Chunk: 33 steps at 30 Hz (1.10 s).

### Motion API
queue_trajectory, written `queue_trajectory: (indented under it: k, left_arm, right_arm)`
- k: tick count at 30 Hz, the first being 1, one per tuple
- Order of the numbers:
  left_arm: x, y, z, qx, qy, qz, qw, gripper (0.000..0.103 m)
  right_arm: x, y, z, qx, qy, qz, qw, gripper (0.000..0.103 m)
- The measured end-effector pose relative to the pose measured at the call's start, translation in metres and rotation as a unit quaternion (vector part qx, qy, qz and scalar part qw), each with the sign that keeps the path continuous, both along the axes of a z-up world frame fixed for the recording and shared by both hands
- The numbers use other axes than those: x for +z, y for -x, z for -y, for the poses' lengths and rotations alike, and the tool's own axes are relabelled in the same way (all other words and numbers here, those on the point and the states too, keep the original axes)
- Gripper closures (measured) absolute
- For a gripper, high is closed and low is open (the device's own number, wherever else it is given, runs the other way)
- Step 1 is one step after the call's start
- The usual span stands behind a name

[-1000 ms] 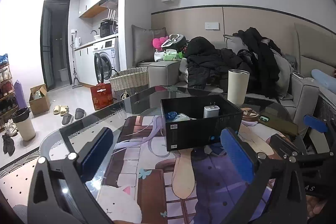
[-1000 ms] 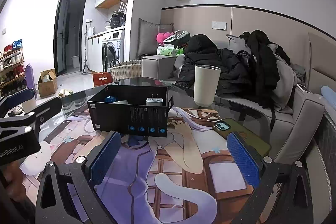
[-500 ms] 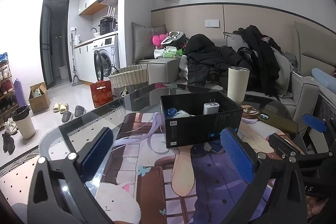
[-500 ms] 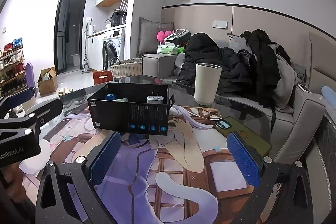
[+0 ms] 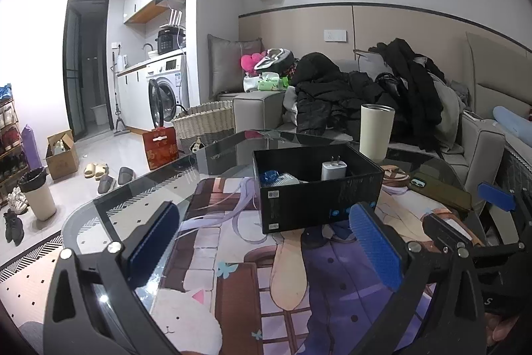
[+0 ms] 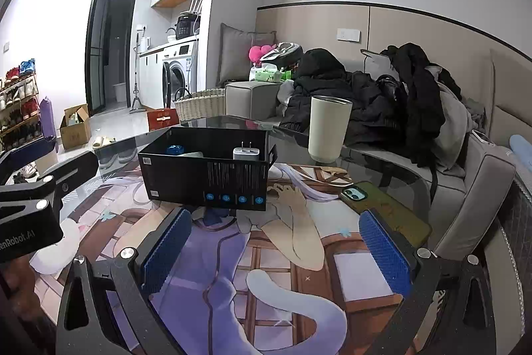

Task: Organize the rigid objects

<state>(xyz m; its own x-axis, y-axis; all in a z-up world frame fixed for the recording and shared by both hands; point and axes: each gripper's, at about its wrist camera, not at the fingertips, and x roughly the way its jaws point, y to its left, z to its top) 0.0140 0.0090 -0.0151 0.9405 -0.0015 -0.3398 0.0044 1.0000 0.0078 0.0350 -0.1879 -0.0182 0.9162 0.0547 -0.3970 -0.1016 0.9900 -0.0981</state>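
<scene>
A black open box (image 5: 319, 195) (image 6: 206, 178) stands on the glass table over a printed mat. Inside it sit a white plug charger (image 5: 333, 170) (image 6: 246, 152), a blue round item (image 5: 268, 176) (image 6: 174, 150) and a pale flat object (image 5: 286, 179). My left gripper (image 5: 262, 242) is open, empty, and held short of the box's near side. My right gripper (image 6: 274, 242) is open too, with nothing between its blue pads, a little in front of the box. A phone in an olive case (image 6: 385, 212) (image 5: 439, 188) lies right of the box.
A cream tumbler (image 6: 329, 128) (image 5: 376, 131) stands behind the box near the table's far edge. A sofa piled with dark clothes (image 6: 382, 102) runs behind the table. The left gripper's body (image 6: 30, 205) shows at the right wrist view's left edge. Shoes and a bin (image 5: 36, 193) sit on the floor.
Both views have shifted slightly: the box and tumbler sit a little higher and farther off than a second ago. Both grippers stay open and empty.
</scene>
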Motion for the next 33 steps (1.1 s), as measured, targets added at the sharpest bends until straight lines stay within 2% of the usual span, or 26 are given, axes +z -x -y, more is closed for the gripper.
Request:
queue_trajectory:
  k: [33]
  left_arm:
    - [-0.0013, -0.0034, 0.0056, 0.003, 0.001, -0.007, 1.0000, 0.000]
  right_arm:
    - [-0.0067, -0.0047, -0.0040, 0.003, 0.001, -0.010, 1.000, 0.000]
